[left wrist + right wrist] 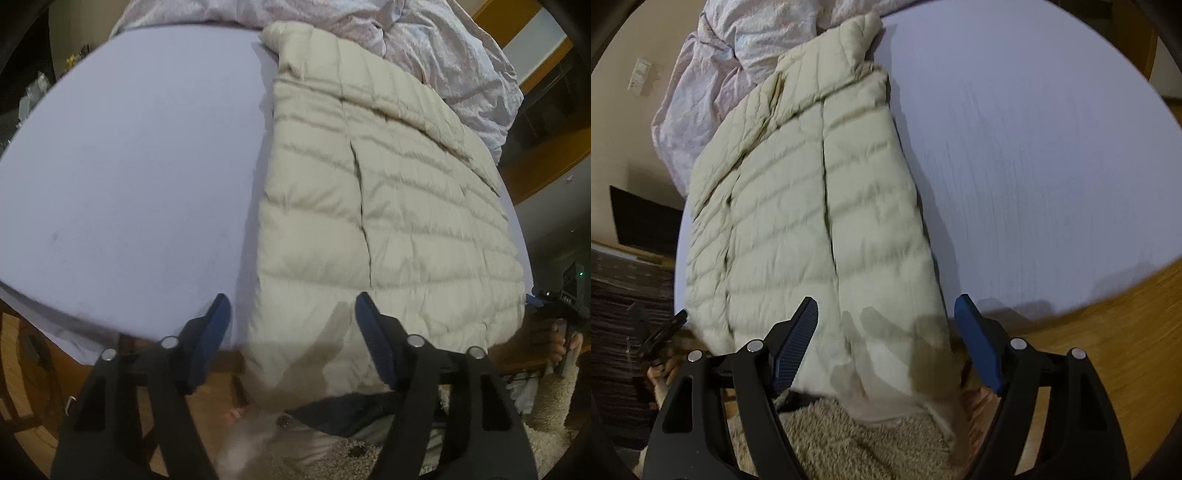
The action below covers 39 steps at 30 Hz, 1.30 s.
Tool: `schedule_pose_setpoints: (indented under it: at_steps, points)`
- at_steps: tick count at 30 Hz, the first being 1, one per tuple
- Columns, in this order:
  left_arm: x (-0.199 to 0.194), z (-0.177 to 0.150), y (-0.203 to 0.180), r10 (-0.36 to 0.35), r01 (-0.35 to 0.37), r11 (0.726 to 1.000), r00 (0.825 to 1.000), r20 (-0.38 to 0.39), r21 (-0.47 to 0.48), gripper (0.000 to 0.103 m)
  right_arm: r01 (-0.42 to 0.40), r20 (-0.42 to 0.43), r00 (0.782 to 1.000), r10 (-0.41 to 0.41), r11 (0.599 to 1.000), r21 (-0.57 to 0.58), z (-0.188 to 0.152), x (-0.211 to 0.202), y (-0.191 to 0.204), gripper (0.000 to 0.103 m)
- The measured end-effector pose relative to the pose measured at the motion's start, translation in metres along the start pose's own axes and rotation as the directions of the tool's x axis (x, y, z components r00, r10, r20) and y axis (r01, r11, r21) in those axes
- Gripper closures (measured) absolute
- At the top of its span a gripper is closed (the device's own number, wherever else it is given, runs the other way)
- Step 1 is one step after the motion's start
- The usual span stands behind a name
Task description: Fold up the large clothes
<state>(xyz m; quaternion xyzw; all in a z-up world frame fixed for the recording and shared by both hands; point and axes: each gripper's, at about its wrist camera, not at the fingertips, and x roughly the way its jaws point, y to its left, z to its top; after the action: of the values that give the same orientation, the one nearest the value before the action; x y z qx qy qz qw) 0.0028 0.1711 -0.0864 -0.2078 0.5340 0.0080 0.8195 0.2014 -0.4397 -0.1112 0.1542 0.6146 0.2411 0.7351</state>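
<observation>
A cream quilted puffer jacket (388, 192) lies flat, front up, on the right part of a bed's lavender sheet (129, 166). Its closed front seam runs toward me and its hem hangs over the near edge. My left gripper (293, 317) hovers open over the hem's left corner, with no pad pressing on cloth. In the right wrist view the same jacket (812, 203) fills the left half of the sheet (1034, 147). My right gripper (886, 317) hovers open over the hem's right corner, with nothing gripped.
A crumpled pink-white duvet (443, 48) is heaped past the collar at the head of the bed. A hand (561, 345) with the other tool shows at the right edge. Wooden floor (1108, 350) lies right of the bed. Fluffy beige fabric (849, 439) sits below the hem.
</observation>
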Motion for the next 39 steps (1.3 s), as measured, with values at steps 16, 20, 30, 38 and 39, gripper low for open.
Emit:
schedule_pose_setpoints:
  at_steps: [16,20,30,38,39]
  points:
    - [0.015,-0.045,0.009,-0.122,0.121,0.992,0.992,-0.011,-0.041,0.038,-0.254,-0.108,0.959,0.261,0.964,0.073,-0.017,0.043,-0.028,0.032]
    - [0.019,-0.043,0.008,-0.145,0.145,0.989,0.989,-0.015,-0.042,0.039,-0.288,-0.117,0.948,0.297,0.954,0.083,-0.021,0.043,-0.031,0.062]
    - [-0.003,-0.042,-0.023,-0.023,0.023,0.998,1.0,0.002,0.066,0.091,-0.275,-0.116,0.955,0.273,0.962,-0.003,-0.02,0.019,-0.012,0.088]
    - [-0.026,-0.022,-0.052,0.117,-0.132,0.977,0.989,0.093,0.169,0.093,-0.237,-0.049,0.971,0.235,0.97,-0.058,-0.004,-0.004,0.004,0.09]
    - [-0.027,-0.02,-0.052,0.123,-0.138,0.976,0.988,0.095,0.168,0.093,-0.232,-0.044,0.972,0.229,0.971,-0.062,-0.002,-0.004,0.004,0.09]
